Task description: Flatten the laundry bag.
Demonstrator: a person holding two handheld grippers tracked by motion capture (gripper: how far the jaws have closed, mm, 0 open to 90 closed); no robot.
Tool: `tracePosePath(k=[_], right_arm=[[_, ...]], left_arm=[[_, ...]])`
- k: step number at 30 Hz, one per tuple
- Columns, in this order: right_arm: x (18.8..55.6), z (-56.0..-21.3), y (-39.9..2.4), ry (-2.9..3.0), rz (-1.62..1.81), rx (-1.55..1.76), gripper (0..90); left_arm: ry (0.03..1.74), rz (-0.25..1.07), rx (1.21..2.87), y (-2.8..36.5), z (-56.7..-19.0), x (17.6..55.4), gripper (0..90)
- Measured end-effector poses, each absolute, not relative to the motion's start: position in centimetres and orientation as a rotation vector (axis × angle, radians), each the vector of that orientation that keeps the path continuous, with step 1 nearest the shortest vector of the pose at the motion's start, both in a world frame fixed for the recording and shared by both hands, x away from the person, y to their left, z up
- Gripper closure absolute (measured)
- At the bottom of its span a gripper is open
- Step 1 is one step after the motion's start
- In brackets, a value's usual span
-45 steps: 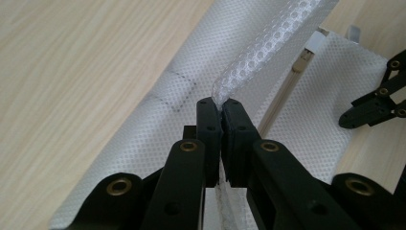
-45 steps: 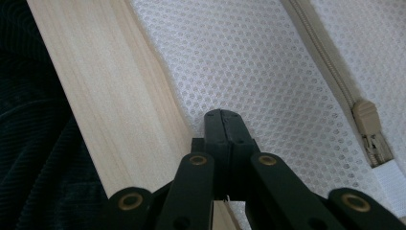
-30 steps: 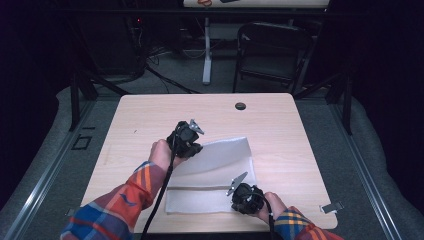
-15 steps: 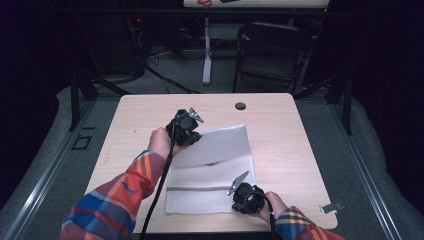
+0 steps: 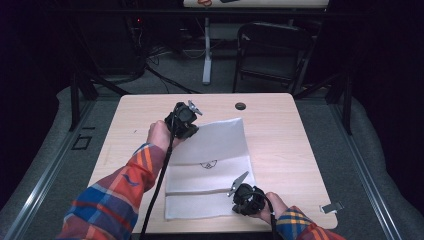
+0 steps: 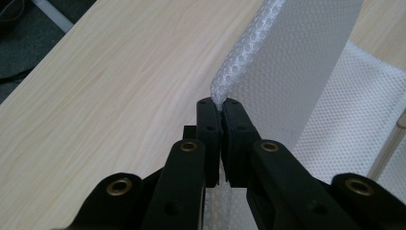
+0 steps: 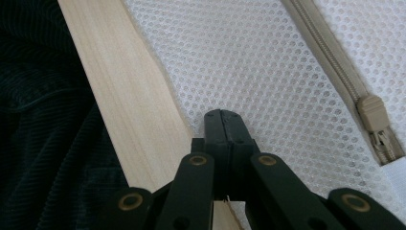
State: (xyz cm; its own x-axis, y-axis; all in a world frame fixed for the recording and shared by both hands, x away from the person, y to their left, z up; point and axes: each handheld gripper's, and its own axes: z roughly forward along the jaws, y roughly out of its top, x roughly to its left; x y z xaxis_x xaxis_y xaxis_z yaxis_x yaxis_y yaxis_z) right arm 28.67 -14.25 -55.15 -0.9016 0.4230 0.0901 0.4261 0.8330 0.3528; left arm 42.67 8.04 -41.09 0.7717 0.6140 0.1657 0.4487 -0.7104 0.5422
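Pale wood table (image 5: 300,145): left tongs (image 6: 221,106) pinch bubble sheet (image 6: 292,57); right tongs (image 7: 224,117) clamp mesh bag (image 7: 249,62).

A pale wooden table (image 5: 300,140) stands on grey carpet (image 5: 380,165) in a dim room, a black folding chair (image 5: 272,55) behind it.

Table (image 5: 300,145) brightly lit from above, room beyond it dark, and both close-ups stay sharp, only nearest jaw bases soft.
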Motion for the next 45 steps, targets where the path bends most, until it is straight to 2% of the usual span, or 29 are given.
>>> tracePosePath(k=[45], right_arm=[[28.2, -55.3, -13.9, -2.912, -0.596, -0.780, 90.0]], left_arm=[[0.877, 0.621, 2.426, 4.7, -42.1, 47.1, 86.8]])
